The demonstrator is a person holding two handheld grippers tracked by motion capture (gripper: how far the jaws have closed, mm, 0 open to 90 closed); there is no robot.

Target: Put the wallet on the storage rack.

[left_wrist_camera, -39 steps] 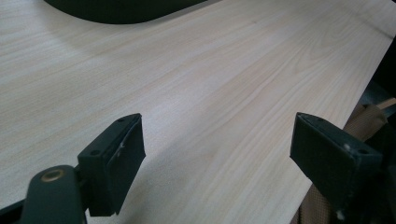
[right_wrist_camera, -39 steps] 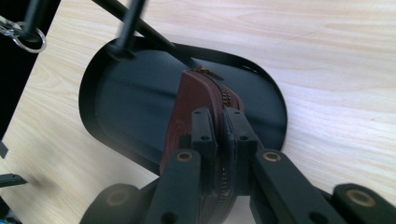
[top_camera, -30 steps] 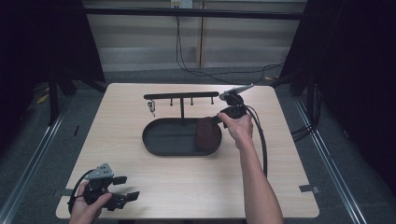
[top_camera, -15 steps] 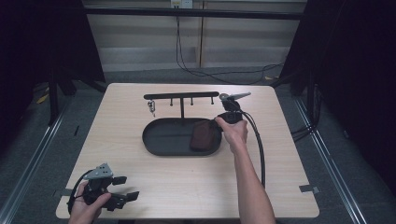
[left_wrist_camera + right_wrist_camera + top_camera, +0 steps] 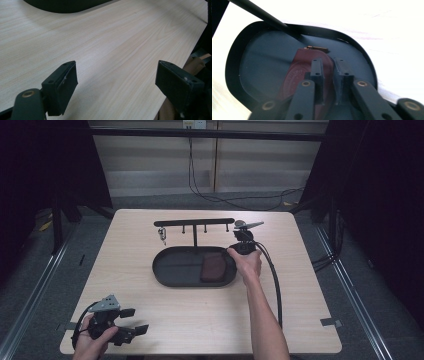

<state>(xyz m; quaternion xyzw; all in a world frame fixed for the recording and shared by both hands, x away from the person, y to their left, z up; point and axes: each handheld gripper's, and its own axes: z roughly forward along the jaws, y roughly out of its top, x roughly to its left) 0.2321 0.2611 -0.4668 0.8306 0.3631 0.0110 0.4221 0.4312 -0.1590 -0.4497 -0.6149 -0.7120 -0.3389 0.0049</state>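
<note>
A brown leather pouch (image 5: 213,267) lies in the right half of a black oval tray (image 5: 170,270). My right gripper (image 5: 231,255) reaches in over the tray's right end, held by a hand. In the right gripper view its jaws (image 5: 328,61) stand a narrow gap apart over the pouch's (image 5: 297,72) right edge. They have just been opening, and the leather edge lies between the pads without being pressed. My left gripper (image 5: 135,320) rests at the table's front left corner. Its jaws (image 5: 116,68) are spread wide over bare wood.
A black T-shaped rack (image 5: 194,222) with pegs stands behind the tray, and a small key (image 5: 161,236) hangs from its left end. Its post (image 5: 257,12) rises at the tray's far rim. The right gripper's cable (image 5: 274,280) trails over the table's right side.
The right hand has sunk toward the tray's right end, and the pouch has come down with it into the tray. The left hand has not moved.
</note>
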